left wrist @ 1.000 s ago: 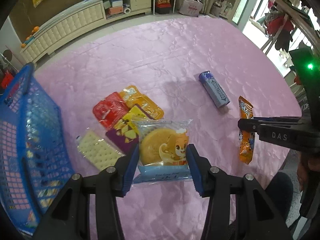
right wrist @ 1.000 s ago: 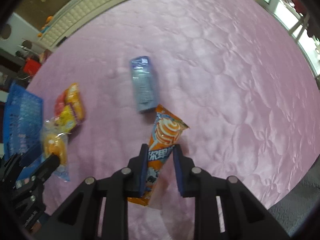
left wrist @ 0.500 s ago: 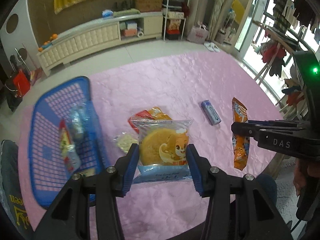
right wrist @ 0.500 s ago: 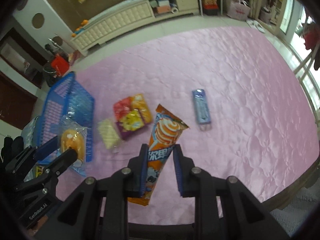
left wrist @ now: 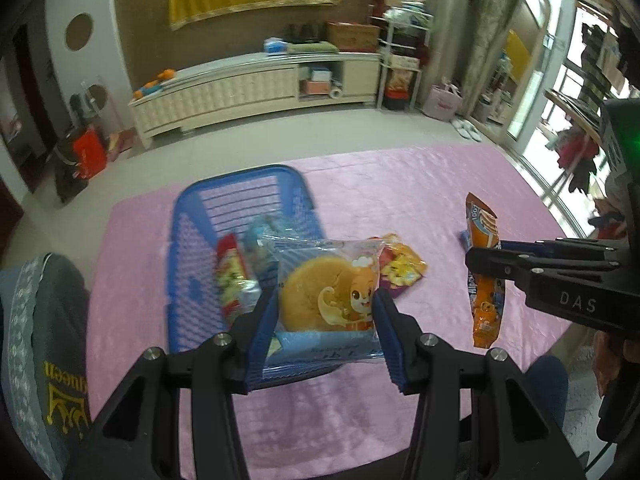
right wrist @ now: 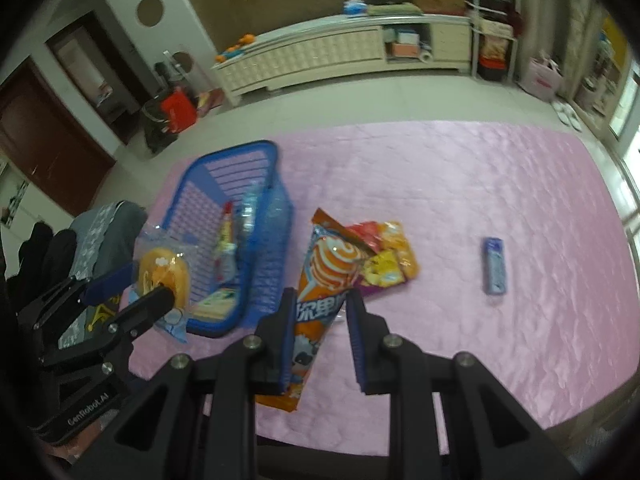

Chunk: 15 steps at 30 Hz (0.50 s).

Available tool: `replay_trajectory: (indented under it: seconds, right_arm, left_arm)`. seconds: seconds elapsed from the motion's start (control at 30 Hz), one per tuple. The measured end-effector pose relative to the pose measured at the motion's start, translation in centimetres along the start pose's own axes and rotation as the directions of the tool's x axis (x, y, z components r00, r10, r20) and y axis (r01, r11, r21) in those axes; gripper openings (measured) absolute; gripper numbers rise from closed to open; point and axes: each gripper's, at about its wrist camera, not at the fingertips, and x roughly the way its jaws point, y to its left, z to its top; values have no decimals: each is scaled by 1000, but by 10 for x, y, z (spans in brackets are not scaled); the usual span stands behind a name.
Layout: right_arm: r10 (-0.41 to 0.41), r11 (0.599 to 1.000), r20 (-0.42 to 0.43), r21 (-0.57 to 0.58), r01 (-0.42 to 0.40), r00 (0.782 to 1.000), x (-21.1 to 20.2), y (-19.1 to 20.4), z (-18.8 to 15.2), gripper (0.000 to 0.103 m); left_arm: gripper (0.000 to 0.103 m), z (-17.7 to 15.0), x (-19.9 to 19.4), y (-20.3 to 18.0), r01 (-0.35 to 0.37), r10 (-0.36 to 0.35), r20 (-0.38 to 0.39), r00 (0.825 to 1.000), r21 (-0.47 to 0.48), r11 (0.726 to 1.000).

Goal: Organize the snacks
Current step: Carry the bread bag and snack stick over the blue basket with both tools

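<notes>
Left wrist view: the left gripper (left wrist: 326, 322) has its jaws clamped on a clear plastic packet holding a round golden cake (left wrist: 320, 300), carried in the air over the near end of a blue perforated plastic basket (left wrist: 188, 240) on the pink quilted tablecloth (left wrist: 400, 184). Right wrist view: the right gripper (right wrist: 318, 344) has narrow jaws closed on a long orange cone-shaped snack wrapper (right wrist: 320, 280), held above the cloth just right of the basket.

Progress, as a judgement: partly done. Several packets already lie in the basket, among them a red-and-yellow one (left wrist: 230, 272) and a clear bluish one (left wrist: 256, 240); their exact number cannot be told through the blur. Two snacks are in transit in the grippers.

Left to do: release both carried snacks into the basket, then collect what lies loose on the cloth, namely a cluster of red, orange and yellow-purple sachets (right wrist: 384, 256) just beside the basket, and a small blue rectangular pack (right wrist: 495, 266) well apart to the right
</notes>
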Motion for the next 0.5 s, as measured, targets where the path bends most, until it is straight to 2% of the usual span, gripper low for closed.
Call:
replay_trajectory:
  seconds: [0.2,0.5]
  right_arm:
    - [39,997,-17,-60,-40,999,16,37,12,29]
    - [48,988,-72,-140,-58,996,52,75,25,29]
  left_arm:
    - [46,-7,-6,32,-34,33,-5,999,-49,998]
    - [46,-11,14,66,-52,49,-35,998,-104,993]
